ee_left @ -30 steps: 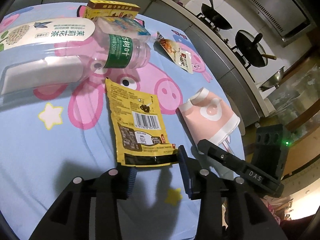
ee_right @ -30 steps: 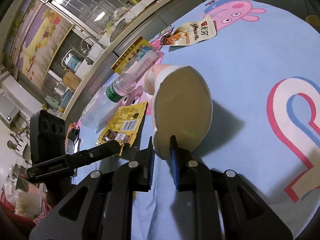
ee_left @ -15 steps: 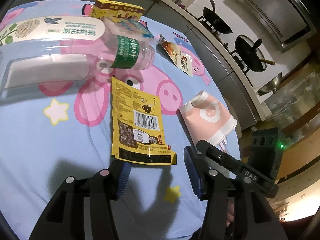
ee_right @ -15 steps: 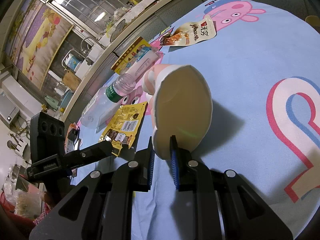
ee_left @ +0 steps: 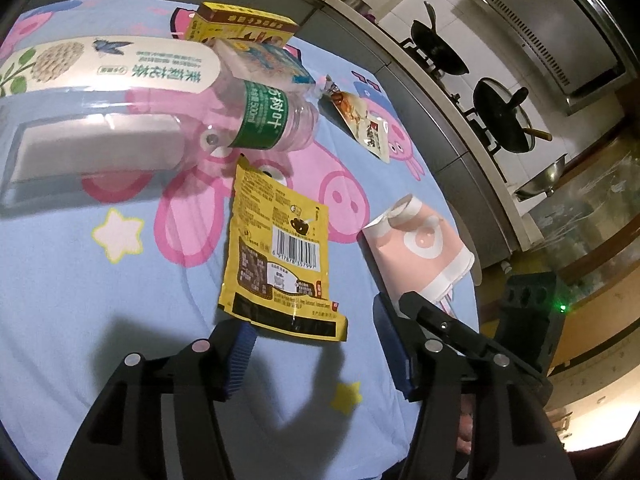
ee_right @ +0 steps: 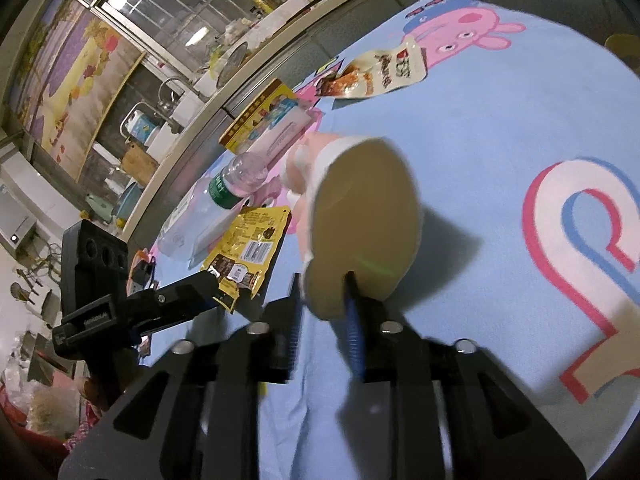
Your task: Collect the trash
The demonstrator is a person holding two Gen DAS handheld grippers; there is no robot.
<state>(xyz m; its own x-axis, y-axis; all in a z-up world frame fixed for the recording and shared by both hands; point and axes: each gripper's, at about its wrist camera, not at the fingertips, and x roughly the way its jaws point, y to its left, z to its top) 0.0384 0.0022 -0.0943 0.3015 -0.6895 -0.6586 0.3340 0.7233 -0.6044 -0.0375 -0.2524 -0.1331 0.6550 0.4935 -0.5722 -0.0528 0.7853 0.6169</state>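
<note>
A yellow snack bag (ee_left: 280,256) lies flat on the blue cartoon cloth (ee_left: 80,320). Its near edge sits between the fingers of my left gripper (ee_left: 316,352), whose jaws are opening and do not press on it. A pink paper cup (ee_right: 360,220) lies on its side with its mouth toward my right gripper (ee_right: 325,308). The right jaws are opening too: one pad stands inside the cup's rim, the other outside, and neither presses on it. In the left wrist view the cup (ee_left: 420,248) lies just right of the bag, with the right gripper (ee_left: 440,324) at its rim.
A clear plastic bottle (ee_left: 120,120) lies at the back left, with yellow boxes (ee_left: 240,26) behind it and a flat snack packet (ee_left: 364,120) to the right. The cloth's edge runs beside a steel counter (ee_left: 460,152) with woks. The left gripper (ee_right: 192,296) shows beside the bag (ee_right: 248,248).
The left jaws have spread wider around the bag's near edge. The right jaws, shut on the cup's rim before, have parted from it. Neither hand has shifted much.
</note>
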